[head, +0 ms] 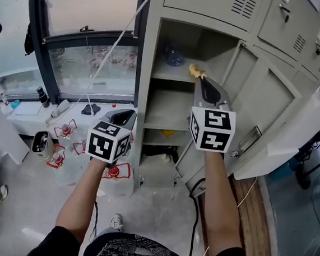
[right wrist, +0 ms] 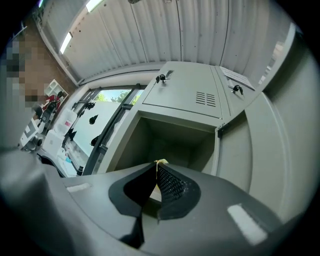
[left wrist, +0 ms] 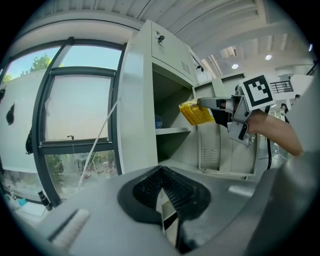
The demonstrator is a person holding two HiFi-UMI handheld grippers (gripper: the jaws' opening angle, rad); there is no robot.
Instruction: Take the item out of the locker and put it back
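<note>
While our right claw (right wrist: 156, 170) pinches the yellow packet (head: 196, 72) by one end, the packet sits at the mouth of the open locker (head: 145, 95) — just above the front of the upper shelf (head: 171, 74), where a blue object (head: 173, 56) rests further back. Our left claw (left wrist: 161, 172) is closed on nothing — held low, beside the locker's left wall.

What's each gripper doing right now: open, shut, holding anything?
Left gripper: shut, holding nothing.
Right gripper: shut on the yellow packet.
</note>
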